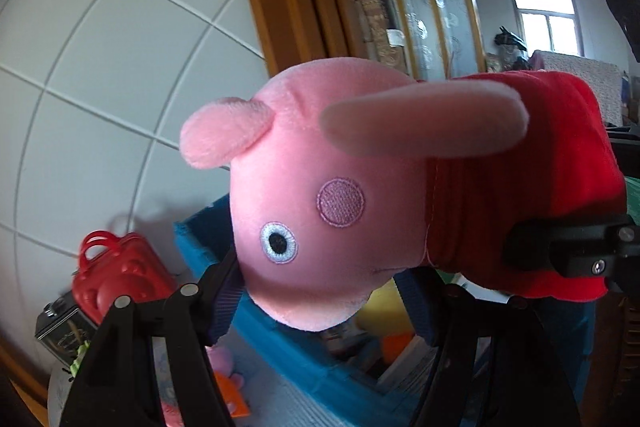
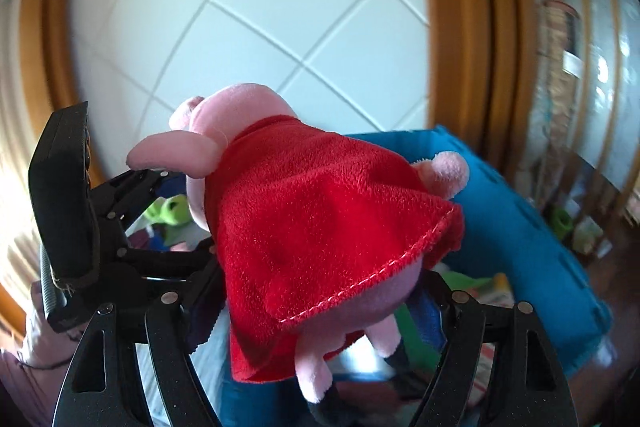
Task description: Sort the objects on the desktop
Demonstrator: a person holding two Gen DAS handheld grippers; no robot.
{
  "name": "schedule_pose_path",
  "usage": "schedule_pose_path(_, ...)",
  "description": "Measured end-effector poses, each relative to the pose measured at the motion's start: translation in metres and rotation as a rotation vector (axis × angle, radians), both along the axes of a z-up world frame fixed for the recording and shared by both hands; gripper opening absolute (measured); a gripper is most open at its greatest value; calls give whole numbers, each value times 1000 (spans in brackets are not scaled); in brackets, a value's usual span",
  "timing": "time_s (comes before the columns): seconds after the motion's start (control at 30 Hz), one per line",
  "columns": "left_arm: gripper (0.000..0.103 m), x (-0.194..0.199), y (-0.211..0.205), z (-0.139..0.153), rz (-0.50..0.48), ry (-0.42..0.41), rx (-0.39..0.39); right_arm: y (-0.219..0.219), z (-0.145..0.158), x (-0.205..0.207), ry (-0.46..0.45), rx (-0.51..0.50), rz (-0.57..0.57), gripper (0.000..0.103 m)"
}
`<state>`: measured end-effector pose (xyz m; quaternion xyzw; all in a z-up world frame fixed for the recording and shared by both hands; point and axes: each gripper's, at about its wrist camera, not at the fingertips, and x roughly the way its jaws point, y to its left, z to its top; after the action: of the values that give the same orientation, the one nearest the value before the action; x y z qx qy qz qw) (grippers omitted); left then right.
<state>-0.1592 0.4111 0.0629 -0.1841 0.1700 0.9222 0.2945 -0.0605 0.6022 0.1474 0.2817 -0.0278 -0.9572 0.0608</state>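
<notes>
A pink pig plush (image 1: 320, 207) in a red dress hangs in the air, held between both grippers. My left gripper (image 1: 320, 291) is shut on its head, one finger on each side. In the right wrist view the plush (image 2: 320, 219) shows its back and legs, and my right gripper (image 2: 316, 303) is shut on its lower body under the dress hem. The left gripper (image 2: 132, 195) shows there at the plush's head, with a person's hand (image 2: 40, 331) behind it. A blue felt bin (image 1: 280, 339) lies open just below the plush.
The blue bin (image 2: 520, 227) holds several toys, among them a green one (image 2: 172, 211) and a yellow one (image 1: 384, 303). A red plastic case (image 1: 120, 279) and a dark tin (image 1: 64, 327) stand left of the bin. A white tiled wall and wooden door frames rise behind.
</notes>
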Motion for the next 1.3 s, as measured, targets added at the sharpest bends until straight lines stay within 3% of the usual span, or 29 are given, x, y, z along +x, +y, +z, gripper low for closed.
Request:
schedule_pose_path(0.13,69,-17,44,-7,-26,-35,-55,19,-21,-28,-27,-31,-55,83)
schedule_pose_path(0.27,71,-26,71,-17,-16,-75,-101,53,-40,-42,-39,-95,-184,94)
schedule_pose_path(0.43,71,-33,78,-18,26,-93,-83,78,-53,-49,-64,-105,-282,101)
schedule_pose_path(0.57,79,-23,66,-18,45,-86,-66,76,-58,-54,-84,-86,-301,103)
schedule_pose_path(0.77,81,-11,39,-16,87,-81,-39,71,-63,-61,-107,-48,-321,103)
schedule_pose_path(0.87,91,-9,29,-13,114,-93,-8,71,-66,-61,-111,-22,-330,103)
schedule_pose_path(1.07,92,12,9,-4,163,-128,63,61,-63,-47,-123,32,-337,103)
schedule_pose_path(1.3,92,32,-3,-3,248,-150,71,49,-67,-38,-143,50,-328,103)
